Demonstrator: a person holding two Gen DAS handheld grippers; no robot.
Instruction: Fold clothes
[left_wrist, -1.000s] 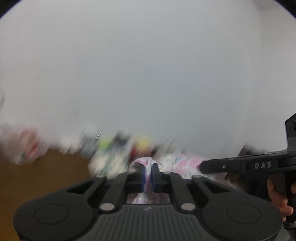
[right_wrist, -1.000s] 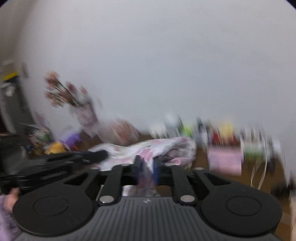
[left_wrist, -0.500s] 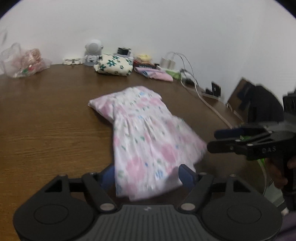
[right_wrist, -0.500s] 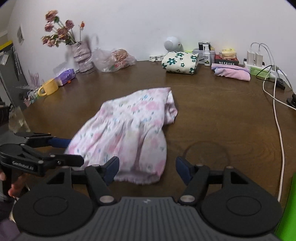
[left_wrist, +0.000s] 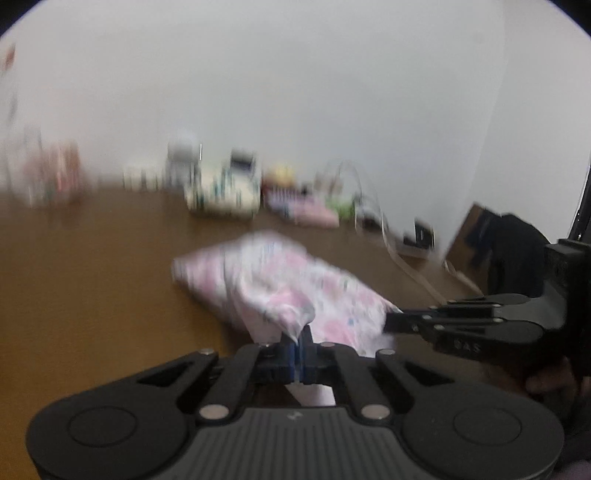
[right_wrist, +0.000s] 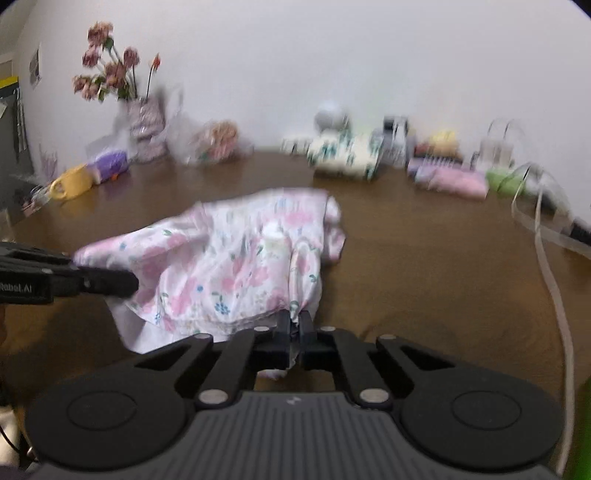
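Observation:
A pink floral dress (right_wrist: 236, 254) lies on the brown wooden table (right_wrist: 424, 266), its near hem lifted. My right gripper (right_wrist: 294, 325) is shut on the hem's right corner. In the left wrist view the same dress (left_wrist: 295, 291) is blurred, and my left gripper (left_wrist: 297, 341) is shut on its left hem corner. Each gripper shows in the other's view: the right one (left_wrist: 391, 323) at the right edge, the left one (right_wrist: 129, 286) at the left edge, both against the cloth.
Along the back wall stand a vase of dried flowers (right_wrist: 142, 110), a yellow mug (right_wrist: 72, 182), a folded floral cloth (right_wrist: 345, 157), a folded pink cloth (right_wrist: 456, 182), small bottles and chargers. White cables (right_wrist: 546, 258) trail over the table's right side.
Half a second ago both grippers stood open over the flat dress hem. Both have since shut on the hem corners and lifted them, bunching the cloth.

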